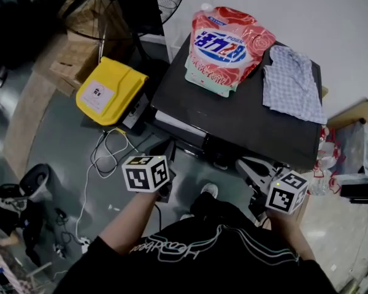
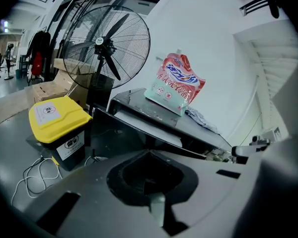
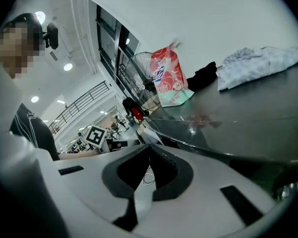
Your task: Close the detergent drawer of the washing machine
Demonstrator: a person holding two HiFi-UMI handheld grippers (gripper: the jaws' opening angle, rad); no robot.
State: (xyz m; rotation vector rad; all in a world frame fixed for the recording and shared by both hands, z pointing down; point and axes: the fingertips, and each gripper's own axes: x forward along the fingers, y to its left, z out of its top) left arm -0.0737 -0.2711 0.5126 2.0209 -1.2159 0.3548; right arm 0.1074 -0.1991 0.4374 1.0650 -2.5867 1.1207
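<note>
While both are held before the washing machine (image 1: 233, 112), the left tool (image 2: 148, 152) and right tool (image 3: 148, 146) have jaws together, empty.

On my feed: black short-sleeved tee (image 1: 202, 256) with white script and line print, dark trousers (image 1: 218, 208), white shoe (image 1: 209, 190), left gripper (image 2: 148, 155) and right gripper (image 3: 150, 150) in pale grey shells, black jaw linings, black-and-white marker cubes (image 1: 145, 173)

I see a pink-and-red detergent pouch (image 1: 227, 48) printed with roses and blue lettering, teal at its base. The washing machine (image 1: 233, 112) is glossy black on top. The cloth (image 1: 291, 81) is pale blue-and-white check, and the bin (image 1: 107, 90) is bright yellow with a white label.
</note>
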